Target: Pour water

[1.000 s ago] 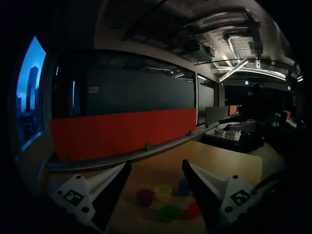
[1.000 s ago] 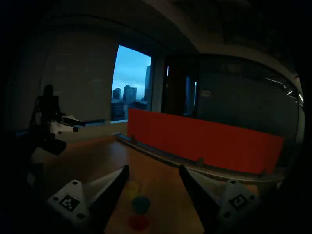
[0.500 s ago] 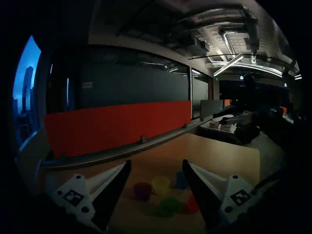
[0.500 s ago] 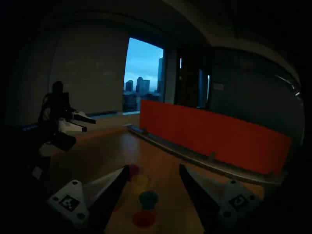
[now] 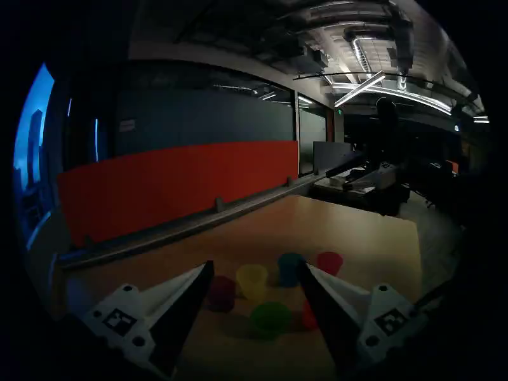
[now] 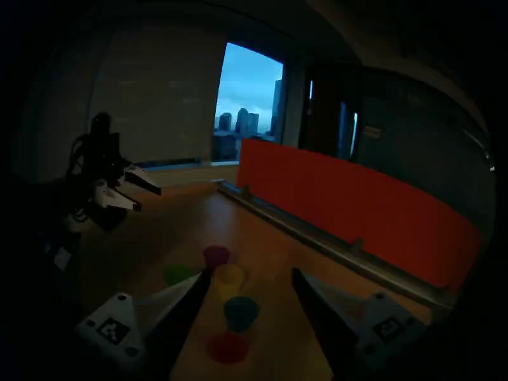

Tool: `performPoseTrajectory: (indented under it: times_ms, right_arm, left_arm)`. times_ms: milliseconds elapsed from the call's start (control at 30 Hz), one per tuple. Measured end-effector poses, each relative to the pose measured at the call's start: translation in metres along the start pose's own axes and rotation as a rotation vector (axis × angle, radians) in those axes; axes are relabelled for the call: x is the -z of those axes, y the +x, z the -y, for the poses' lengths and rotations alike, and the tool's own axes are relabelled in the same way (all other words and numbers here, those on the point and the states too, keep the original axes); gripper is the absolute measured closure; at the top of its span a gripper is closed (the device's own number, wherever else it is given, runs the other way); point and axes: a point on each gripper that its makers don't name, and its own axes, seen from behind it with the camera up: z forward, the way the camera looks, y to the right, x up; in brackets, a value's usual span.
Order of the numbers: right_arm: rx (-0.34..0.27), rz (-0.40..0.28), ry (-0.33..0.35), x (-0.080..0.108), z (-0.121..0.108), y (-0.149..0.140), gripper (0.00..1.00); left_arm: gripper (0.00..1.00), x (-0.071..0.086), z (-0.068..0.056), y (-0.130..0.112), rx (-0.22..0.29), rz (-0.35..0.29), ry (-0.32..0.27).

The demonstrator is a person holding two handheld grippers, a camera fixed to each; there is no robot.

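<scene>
As both views had dipped toward the worktop (image 5: 355,235) over the last second, left claw (image 5: 254,263) and right claw (image 6: 249,272) hung open, empty, before its clustered coloured cups (image 5: 271,317); pouring apparently unstarted.

Left gripper view low over wooden table (image 5: 355,235), facing cup cluster (image 5: 253,280) close ahead; right gripper view faces same cluster from opposite side; both share orange partition (image 5: 178,181)

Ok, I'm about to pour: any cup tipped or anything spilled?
Nothing stands out: the purple cup, yellow cup, teal cup, green cup and red cup stand upright on the table, no puddle visible, though the light is dim.
</scene>
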Motion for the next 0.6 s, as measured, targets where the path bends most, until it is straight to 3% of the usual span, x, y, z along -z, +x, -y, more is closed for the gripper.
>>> performPoseTrajectory:
  times_ms: [600]
  right_arm:
    - [-0.001,0.063,0.049,-0.046,-0.008,-0.053,0.01]
  left_arm:
    - [0.04,-0.034,-0.004,-0.065,0.0,0.099,-0.068]
